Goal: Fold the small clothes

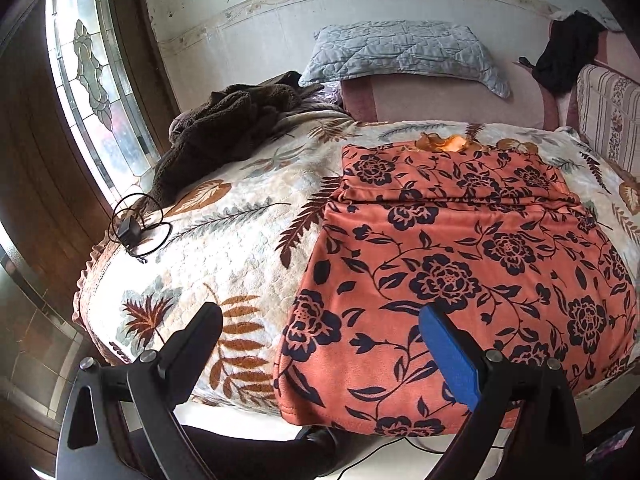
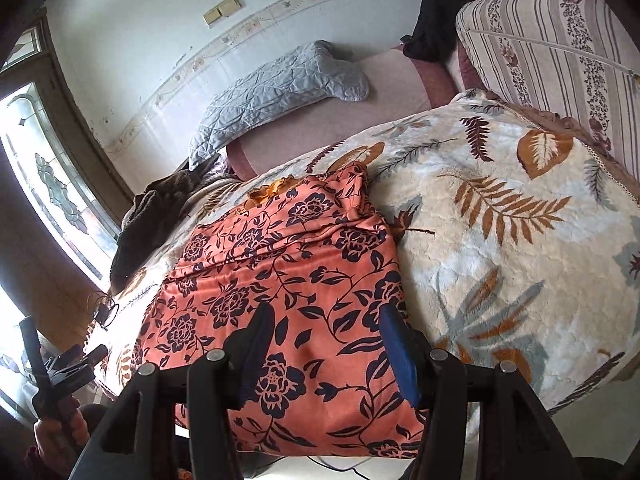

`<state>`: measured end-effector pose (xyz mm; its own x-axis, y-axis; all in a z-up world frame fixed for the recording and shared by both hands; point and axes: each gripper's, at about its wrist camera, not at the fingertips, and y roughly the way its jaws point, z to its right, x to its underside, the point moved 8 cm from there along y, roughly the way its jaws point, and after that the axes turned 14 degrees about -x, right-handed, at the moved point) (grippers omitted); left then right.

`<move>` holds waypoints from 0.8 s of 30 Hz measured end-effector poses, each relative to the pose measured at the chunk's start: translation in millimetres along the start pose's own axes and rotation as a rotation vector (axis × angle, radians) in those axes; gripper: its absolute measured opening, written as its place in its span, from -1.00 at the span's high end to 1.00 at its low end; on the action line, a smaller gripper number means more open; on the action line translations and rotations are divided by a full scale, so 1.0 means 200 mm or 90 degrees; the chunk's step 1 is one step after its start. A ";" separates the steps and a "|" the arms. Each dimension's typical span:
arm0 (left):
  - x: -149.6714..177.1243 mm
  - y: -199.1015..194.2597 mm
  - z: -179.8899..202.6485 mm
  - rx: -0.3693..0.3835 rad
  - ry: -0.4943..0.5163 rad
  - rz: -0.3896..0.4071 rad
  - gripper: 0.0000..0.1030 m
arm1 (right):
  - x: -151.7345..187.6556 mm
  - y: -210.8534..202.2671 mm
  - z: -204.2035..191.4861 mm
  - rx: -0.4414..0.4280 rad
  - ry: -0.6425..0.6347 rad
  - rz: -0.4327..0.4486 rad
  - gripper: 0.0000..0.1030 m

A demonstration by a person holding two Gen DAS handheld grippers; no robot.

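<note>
Orange floral garment (image 1: 460, 264) soft, light, floppy fleece on blanket (image 1: 224, 240); likely grip near hem corners; left gripper (image 1: 320, 320), right gripper (image 2: 326, 320) both apart, empty

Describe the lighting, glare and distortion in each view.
Left wrist view: the stained-glass window blows out white, fisheye bulges the leaf-print blanket. Right wrist view: window glare at the left edge, orange floral garment evenly lit and sharp, dark corners.

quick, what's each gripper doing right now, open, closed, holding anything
Left gripper: open, holding nothing, above the near left corner of the orange floral garment.
Right gripper: open, nothing between its fingers, above the garment's near right edge.
</note>
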<state>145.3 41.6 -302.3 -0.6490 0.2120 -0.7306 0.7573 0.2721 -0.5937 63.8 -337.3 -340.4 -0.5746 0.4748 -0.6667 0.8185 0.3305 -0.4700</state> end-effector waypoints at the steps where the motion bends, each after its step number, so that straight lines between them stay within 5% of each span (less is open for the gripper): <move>1: -0.03 -0.03 0.03 0.009 0.005 0.008 -0.91 | 0.00 -0.01 -0.01 -0.001 0.003 0.003 -0.13; 9: -0.45 -0.36 0.28 0.088 0.003 0.124 -0.91 | -0.03 -0.16 -0.18 -0.018 -0.024 0.038 -0.18; 13: -0.37 -0.35 0.35 0.108 0.005 0.102 -0.92 | 0.03 -0.16 -0.17 -0.030 -0.015 0.024 -0.18; 18: -0.21 -0.16 0.32 0.069 0.030 0.044 -0.92 | 0.13 -0.08 -0.10 -0.004 0.007 -0.023 -0.17; 24: -0.40 -0.01 0.19 0.028 -0.005 0.066 -0.92 | 0.08 -0.01 -0.08 -0.009 0.034 -0.032 -0.15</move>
<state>198.5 -11.3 -255.5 -0.5669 0.2287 -0.7914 0.8226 0.2080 -0.5291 53.5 -317.2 -340.2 -0.6136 0.5008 -0.6104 0.7892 0.3659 -0.4932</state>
